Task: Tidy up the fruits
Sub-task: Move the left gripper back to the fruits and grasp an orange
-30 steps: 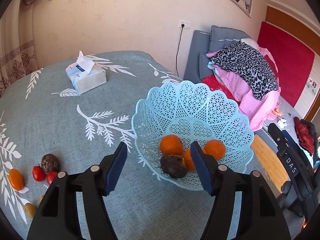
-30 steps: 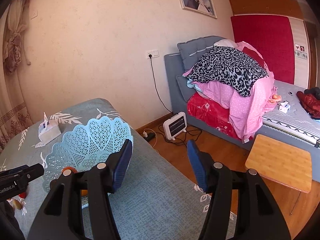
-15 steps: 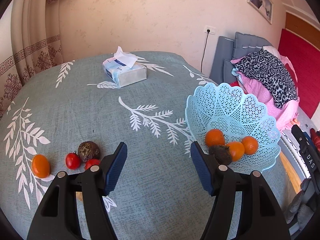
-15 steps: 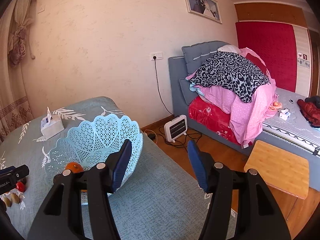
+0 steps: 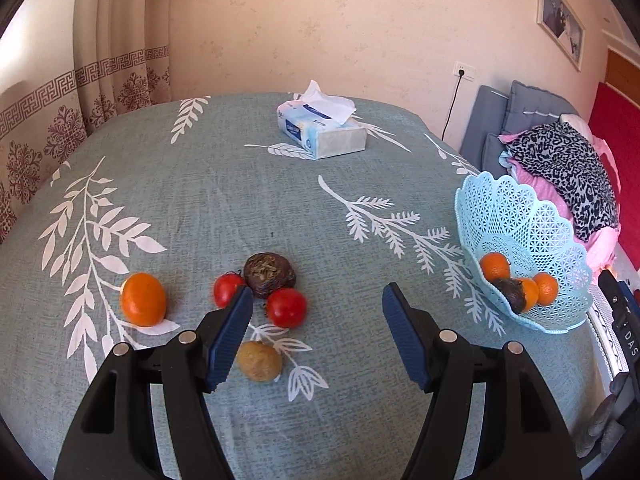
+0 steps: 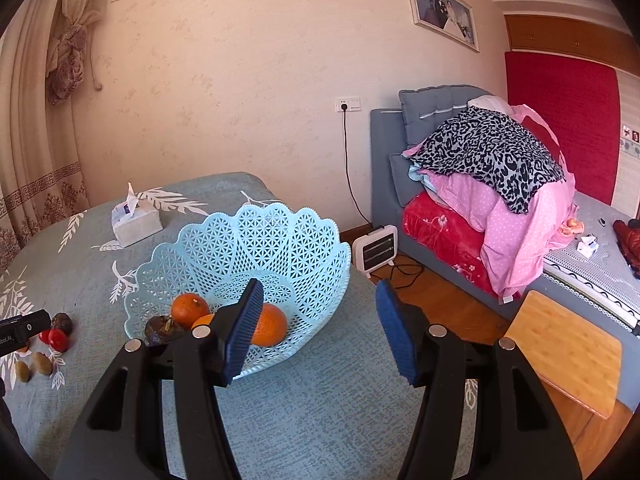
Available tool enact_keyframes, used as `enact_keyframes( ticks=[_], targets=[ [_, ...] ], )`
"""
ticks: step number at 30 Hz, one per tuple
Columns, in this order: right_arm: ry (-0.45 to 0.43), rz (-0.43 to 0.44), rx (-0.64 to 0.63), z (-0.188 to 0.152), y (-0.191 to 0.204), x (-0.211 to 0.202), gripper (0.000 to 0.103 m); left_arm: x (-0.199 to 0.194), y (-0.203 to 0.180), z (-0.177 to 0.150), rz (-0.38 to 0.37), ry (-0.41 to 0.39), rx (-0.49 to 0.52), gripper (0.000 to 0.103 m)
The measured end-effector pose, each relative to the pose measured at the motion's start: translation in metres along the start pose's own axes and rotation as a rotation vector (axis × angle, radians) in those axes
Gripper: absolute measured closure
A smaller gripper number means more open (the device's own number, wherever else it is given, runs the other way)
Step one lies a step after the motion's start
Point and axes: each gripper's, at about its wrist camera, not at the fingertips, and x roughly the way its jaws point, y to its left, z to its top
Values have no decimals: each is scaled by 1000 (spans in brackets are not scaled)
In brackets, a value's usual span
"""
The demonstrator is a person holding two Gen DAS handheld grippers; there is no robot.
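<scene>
Left tool [image 5: 316,334] agape, empty – loose orange [image 5: 143,299] seen here only; right tool [image 6: 318,330] agape beside basket [image 6: 192,256].

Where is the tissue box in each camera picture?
Left wrist view: the tissue box sits top centre, at the far side of the table, beyond the loose fruit.
Right wrist view: the tissue box is at the left, behind the basket.
Shared landmark: the blue basket, right of the box in both views.
</scene>
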Motion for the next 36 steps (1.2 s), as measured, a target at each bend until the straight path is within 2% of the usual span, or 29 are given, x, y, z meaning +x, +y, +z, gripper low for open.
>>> enact_keyframes(
  ticks=[7,10,20,28,29,32,34,36],
  targets=[
    [19,50,-67,-8,25,-3,42,-8,48,-5,69,-6,-90,36],
    [17,67,-89,-10,34,-7,33,-9,67,-6,100,-7,-121,36],
    [6,94,-147,-16,53,-16,32,2,109,-13,202,29,-189,36],
    [23,114,-159,-17,58,-17,32,27,119,-5,192,98,-190,36],
    [26,115,-159,-17,58,-16,32,30,119,-4,191,104,-189,37],
    [30,115,-162,-17,60,-16,32,39,121,-1,186,127,-182,48],
    [31,116,-167,-18,61,-16,32,41,119,-1,196,121,-166,51],
    [33,118,-172,-19,63,-15,32,41,118,-1,192,115,-157,59]
  ],
)
